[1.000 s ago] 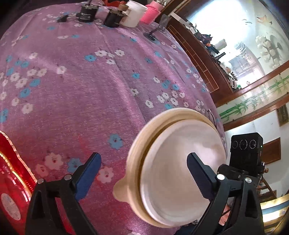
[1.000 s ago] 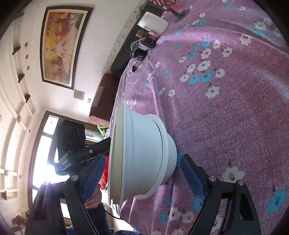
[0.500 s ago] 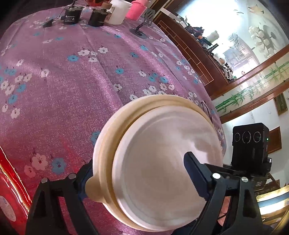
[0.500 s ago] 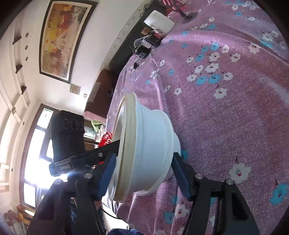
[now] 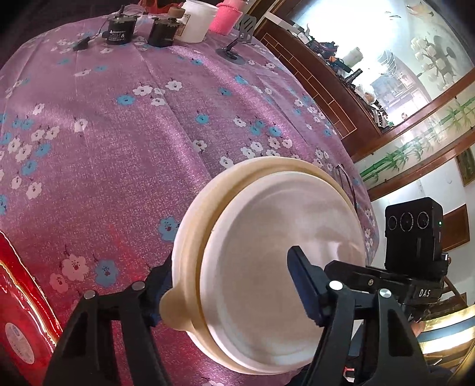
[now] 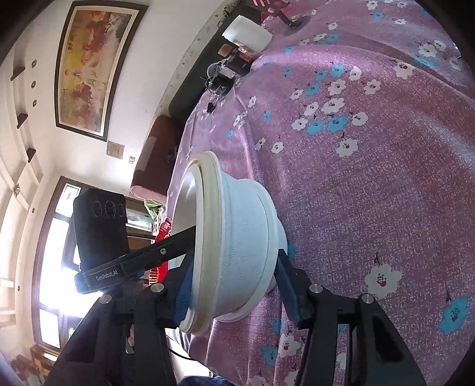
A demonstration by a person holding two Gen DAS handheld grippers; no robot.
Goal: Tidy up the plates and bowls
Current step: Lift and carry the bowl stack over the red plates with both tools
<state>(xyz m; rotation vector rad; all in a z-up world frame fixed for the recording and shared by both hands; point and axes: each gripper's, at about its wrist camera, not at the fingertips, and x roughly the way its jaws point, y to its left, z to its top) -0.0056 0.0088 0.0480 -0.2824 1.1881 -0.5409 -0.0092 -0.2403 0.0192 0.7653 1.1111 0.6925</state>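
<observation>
Nested bowls [image 5: 276, 267] near cloth [image 5: 148, 148] edge, on their side; both grippers, left [image 5: 228, 285] and right [image 6: 234, 285], just closing, pinch them rim-to-base; light, stiff, likely crushable: grip gently.

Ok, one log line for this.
nested bowls: tipped on tablecloth | left gripper: jaws closing astride bowl wall | right gripper: jaws closing, touching rim and base

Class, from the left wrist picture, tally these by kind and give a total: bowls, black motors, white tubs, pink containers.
Bowls: 2, a white bowl nested in a cream bowl
Black motors: 2
White tubs: 1
Pink containers: 1
Total: 6
</observation>
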